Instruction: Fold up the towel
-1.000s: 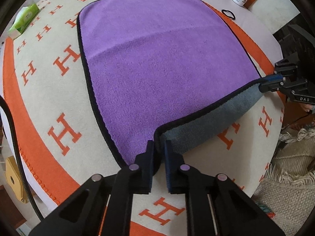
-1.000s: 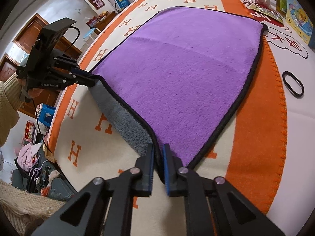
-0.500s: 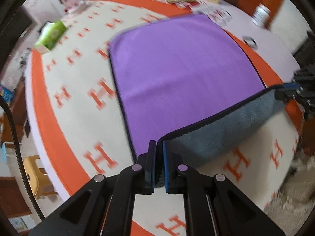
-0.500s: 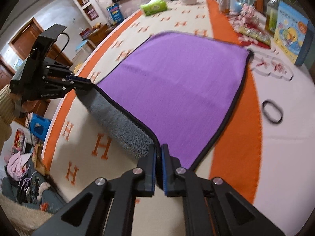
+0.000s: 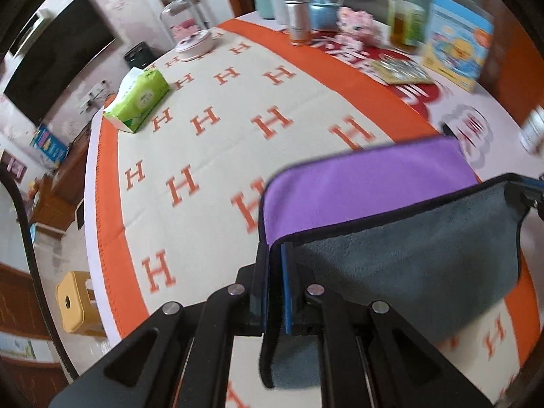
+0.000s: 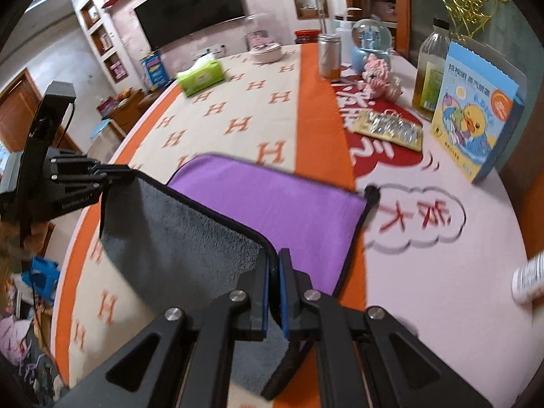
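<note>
The towel (image 5: 367, 183) is purple on top and grey beneath, with a black hem. Its near edge is lifted off the table and its grey underside (image 5: 408, 255) hangs toward the cameras. My left gripper (image 5: 276, 248) is shut on the near left corner. My right gripper (image 6: 273, 261) is shut on the near right corner. The towel also shows in the right wrist view (image 6: 272, 197), with its far part lying on the table. The left gripper appears there (image 6: 112, 173) at the left, and the right gripper's tip shows in the left wrist view (image 5: 525, 192).
An orange and cream H-pattern tablecloth (image 5: 204, 156) covers the table. A green tissue pack (image 5: 139, 98) lies far left. Bottles, a snow globe, a pink toy (image 6: 379, 78), a snack packet and a blue box (image 6: 476, 112) stand at the far right. A yellow stool (image 5: 73, 302) stands below left.
Both grippers have risen and carried the towel's near edge up and toward the far side. The cameras have tilted up, so the room and far table items show.
</note>
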Motion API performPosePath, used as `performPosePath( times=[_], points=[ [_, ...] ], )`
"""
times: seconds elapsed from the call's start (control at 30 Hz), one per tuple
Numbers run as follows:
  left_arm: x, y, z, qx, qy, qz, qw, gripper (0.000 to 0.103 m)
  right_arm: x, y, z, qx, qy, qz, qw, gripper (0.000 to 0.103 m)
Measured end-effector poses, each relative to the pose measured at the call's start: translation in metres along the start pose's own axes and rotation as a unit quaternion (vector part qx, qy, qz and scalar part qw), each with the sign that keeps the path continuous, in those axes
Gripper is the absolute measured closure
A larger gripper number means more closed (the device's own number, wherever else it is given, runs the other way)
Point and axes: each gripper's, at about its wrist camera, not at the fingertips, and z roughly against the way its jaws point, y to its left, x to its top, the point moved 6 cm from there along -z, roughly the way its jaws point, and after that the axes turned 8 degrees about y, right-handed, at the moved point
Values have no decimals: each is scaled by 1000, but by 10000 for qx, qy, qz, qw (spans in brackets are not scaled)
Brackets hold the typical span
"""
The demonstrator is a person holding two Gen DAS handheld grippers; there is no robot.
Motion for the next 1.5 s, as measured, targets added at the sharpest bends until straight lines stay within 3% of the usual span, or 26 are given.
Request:
performPosePath(
  times=[0.23, 0.4, 0.47, 0.5, 0.53, 0.57, 0.67, 0.83, 0.9, 1.2, 1.37, 1.4, 1.5],
  points=[
    [54, 6, -40, 186, 12, 442, 9989, 98, 40, -27, -37, -456, -21, -55, 9989, 98],
    [66, 5, -65, 320, 131, 570, 9978, 98, 46, -41, -66, -619, 228, -79, 9978, 98],
    [68, 6, -76, 371, 220, 687, 9967, 96, 47, -48, -73, -782, 283, -180, 9964, 88],
    [67, 7, -79, 372, 241, 731, 9963, 93, 47, -51, -73, -848, 256, -218, 9958, 84],
    [66, 9, -83, 380, 276, 796, 9957, 91, 47, -57, -72, -929, 192, -299, 9950, 73],
    [65, 11, -86, 404, 322, 867, 9949, 82, 48, -60, -70, -943, 134, -350, 9948, 64],
    [63, 15, -86, 481, 260, 940, 9941, 57, 51, -68, -61, -952, -81, -509, 9941, 55],
    [61, 16, -69, 329, 19, 1129, 9931, 38, 53, -64, -50, -1058, -156, -400, 9935, 55],
    [59, 16, -61, 248, -47, 1224, 9922, 25, 51, -58, -43, -1098, -180, -339, 9932, 55],
    [18, -2, 1, -213, -292, 1629, 9860, 20, 30, -18, 3, -1009, -364, -220, 9940, 54],
    [-26, -11, 40, -559, -435, 2035, 9765, 7, 5, 1, 33, -785, -402, -481, 9949, 37],
    [-34, -13, 49, -569, -507, 2071, 9753, 1, 0, 4, 38, -777, -411, -517, 9948, 37],
    [-60, -20, 76, -410, -710, 2057, 9752, 1, -16, 17, 57, -725, -447, -620, 9944, 37]
  ],
)
